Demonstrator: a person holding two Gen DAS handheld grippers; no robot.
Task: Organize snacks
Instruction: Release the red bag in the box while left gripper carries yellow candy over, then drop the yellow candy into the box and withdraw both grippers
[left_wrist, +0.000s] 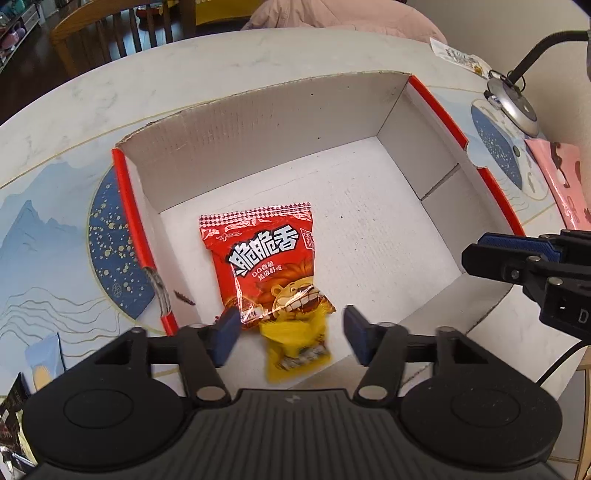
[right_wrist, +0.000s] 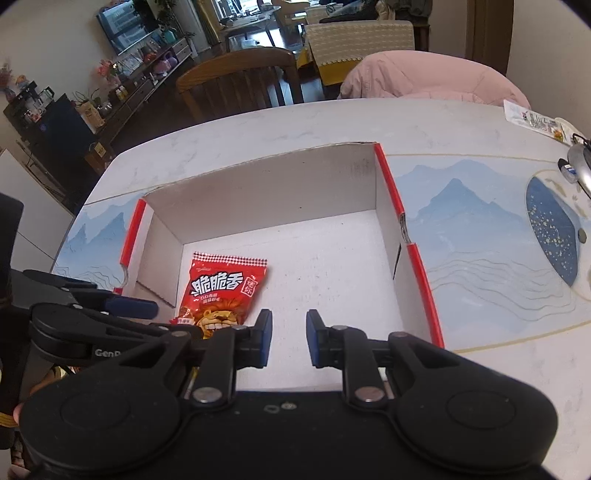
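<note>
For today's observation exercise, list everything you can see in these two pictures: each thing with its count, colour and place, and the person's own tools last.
cardboard box: one, white inside with red edges, open on the table
red snack bag: one, red with a lion picture, flat on the box floor
yellow snack packet: one, yellow, blurred, between the left tongs' open jaws over the box
table: one, white with blue mountain print
wooden chair: one, brown, behind the table
pink cloth: one, pink, beyond the table's far edge
pink packet: one, pink, right of the box
lamp base: one, silver, right of the box
left tongs: black, blue pads, open
right tongs: black, blue pads, open, empty
</note>
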